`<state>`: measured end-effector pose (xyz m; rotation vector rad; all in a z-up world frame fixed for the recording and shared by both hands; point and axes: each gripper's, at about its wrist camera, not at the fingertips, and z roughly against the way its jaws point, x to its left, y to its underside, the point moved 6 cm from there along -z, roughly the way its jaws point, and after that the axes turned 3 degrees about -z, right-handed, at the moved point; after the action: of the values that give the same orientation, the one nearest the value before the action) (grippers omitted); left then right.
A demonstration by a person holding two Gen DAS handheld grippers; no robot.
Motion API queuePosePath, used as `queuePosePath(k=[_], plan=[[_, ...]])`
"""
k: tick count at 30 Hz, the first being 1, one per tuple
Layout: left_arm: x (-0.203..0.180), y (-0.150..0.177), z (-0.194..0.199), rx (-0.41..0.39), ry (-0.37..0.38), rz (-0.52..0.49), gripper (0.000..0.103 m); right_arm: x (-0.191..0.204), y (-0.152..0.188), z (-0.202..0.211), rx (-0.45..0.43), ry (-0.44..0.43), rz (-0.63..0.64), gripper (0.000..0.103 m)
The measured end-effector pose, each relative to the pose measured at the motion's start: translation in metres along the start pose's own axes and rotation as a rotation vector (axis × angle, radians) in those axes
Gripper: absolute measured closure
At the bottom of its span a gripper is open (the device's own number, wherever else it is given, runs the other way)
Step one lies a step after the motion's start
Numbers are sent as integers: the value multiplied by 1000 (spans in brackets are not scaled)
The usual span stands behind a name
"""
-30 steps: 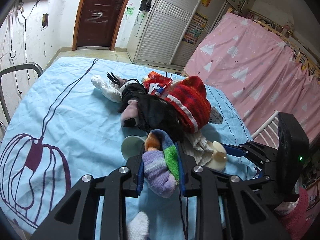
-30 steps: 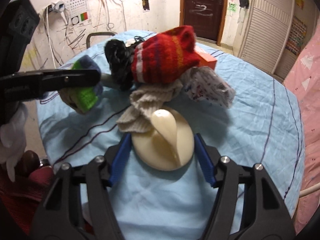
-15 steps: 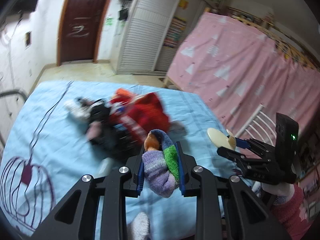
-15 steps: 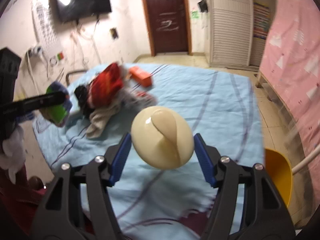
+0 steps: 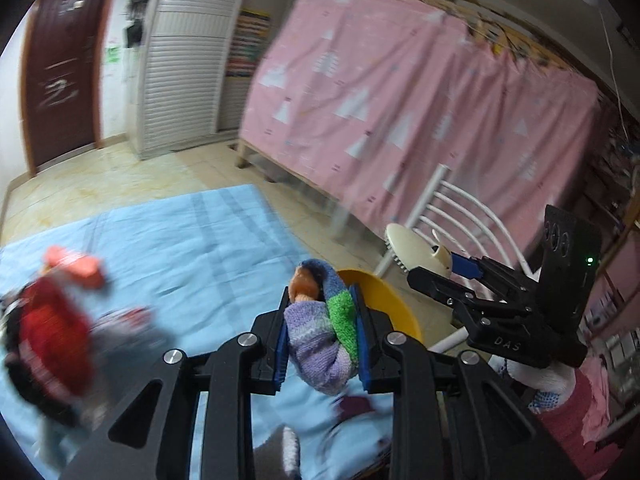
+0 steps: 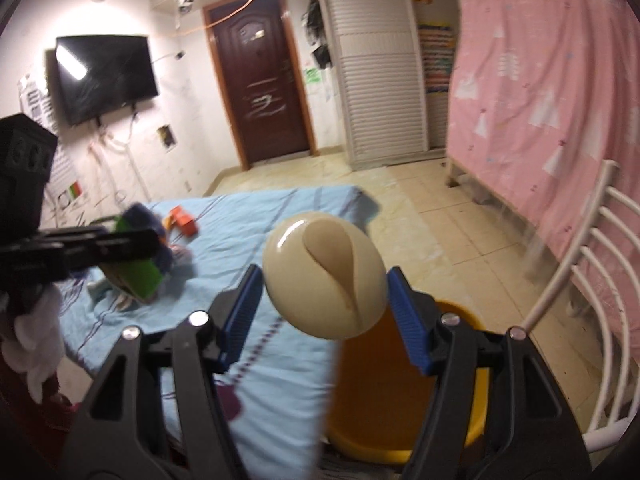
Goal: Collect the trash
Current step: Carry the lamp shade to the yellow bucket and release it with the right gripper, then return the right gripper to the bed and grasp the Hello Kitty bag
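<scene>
Left gripper (image 5: 322,336) is clamped on a rolled-up striped knit sock (image 5: 320,334), purple, green and orange, held up over the near right edge of the bed (image 5: 192,248). Right gripper (image 6: 325,280) is squeezing a cream oval brush (image 6: 325,276) between its blue pads (image 6: 409,322), up in the air above the yellow bin (image 6: 472,416) on the floor just right of the bed. The blurry clothes pile (image 5: 52,332) sits far left on the blue sheet.
</scene>
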<state>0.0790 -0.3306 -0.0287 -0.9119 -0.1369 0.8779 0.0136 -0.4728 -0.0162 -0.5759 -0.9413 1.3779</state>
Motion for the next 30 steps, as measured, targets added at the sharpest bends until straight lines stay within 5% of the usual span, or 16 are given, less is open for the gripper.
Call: queuePosePath(k=[8, 10, 12, 20, 26, 30], plan=[[-65, -22, -83, 57, 60, -64, 78, -66, -5, 32, -79, 72, -102, 41], [-71, -26, -95, 64, 53, -55, 49, -80, -3, 35, -85, 83, -129, 41], [-75, -28, -101, 58, 49, -44, 32, -87, 0, 33, -78, 89, -143, 41], [-50, -23, -78, 16, 6, 26, 28, -90, 28, -21, 54, 67, -180, 40], [-22, -19, -35, -45, -16, 82, 23, -98, 56, -67, 177, 139, -191, 40], [2, -19, -2, -99, -35, 124, 21, -99, 67, -77, 218, 168, -212, 24]])
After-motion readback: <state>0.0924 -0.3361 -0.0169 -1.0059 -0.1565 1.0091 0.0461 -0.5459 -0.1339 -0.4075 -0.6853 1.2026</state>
